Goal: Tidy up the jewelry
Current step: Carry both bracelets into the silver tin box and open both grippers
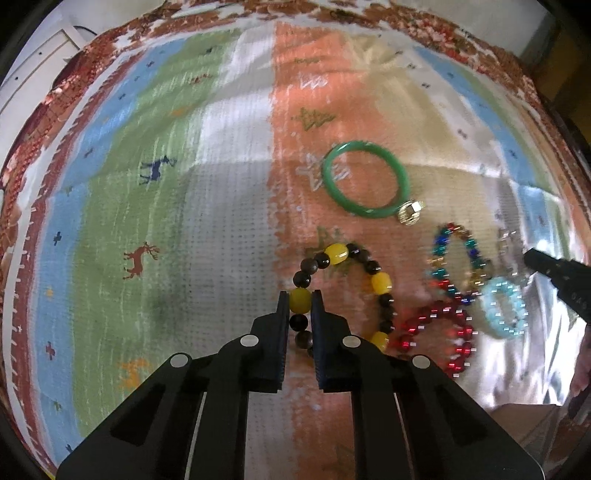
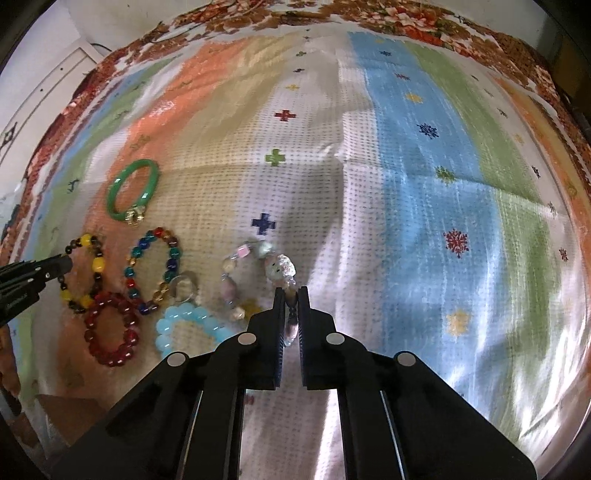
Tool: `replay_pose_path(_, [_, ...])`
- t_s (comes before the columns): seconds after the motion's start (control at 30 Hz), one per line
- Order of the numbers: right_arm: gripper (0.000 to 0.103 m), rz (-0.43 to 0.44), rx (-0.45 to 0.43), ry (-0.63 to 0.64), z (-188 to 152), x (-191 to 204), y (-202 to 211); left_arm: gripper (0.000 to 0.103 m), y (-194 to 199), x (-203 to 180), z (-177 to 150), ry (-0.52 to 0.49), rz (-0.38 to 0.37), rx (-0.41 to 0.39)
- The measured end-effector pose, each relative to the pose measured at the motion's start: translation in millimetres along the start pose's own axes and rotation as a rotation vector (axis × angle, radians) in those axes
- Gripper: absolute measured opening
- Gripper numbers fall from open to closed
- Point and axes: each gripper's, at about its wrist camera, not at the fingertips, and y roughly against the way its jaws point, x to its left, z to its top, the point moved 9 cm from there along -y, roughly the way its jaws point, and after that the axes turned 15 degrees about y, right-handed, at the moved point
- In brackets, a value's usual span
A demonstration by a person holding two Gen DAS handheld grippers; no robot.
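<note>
Several bracelets lie on a striped cloth. My left gripper [image 1: 300, 295] is shut on the yellow and dark bead bracelet [image 1: 380, 282], clamping a yellow bead; it also shows in the right wrist view [image 2: 96, 264]. My right gripper [image 2: 291, 290] is shut on the pale pastel charm bracelet [image 2: 258, 254]. A green bangle [image 1: 364, 177] with a gold charm lies farther back. A multicolour bead bracelet [image 1: 458, 258], a red bead bracelet [image 1: 439, 332] and a light blue bead bracelet [image 1: 504, 306] lie close together between the grippers.
The striped cloth [image 2: 424, 184] with small animal and snowflake figures covers the surface, with a red floral border [image 2: 406, 18] at the far edge. A white cabinet [image 1: 33, 70] stands beyond the far left. A cardboard piece [image 1: 524, 432] sits near right.
</note>
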Motion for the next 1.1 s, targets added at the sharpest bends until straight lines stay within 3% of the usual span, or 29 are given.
replay_pose_path(0.33, [0.007,0.007,-0.059,0.038,0,21,34,0.011,38,-23,-9,0.003,-0.109,-0.060])
replay_pose_path(1.1, [0.007,0.013,-0.154,0.075,-5,44,86,0.011,80,-33,-18,-0.001,-0.158,-0.149])
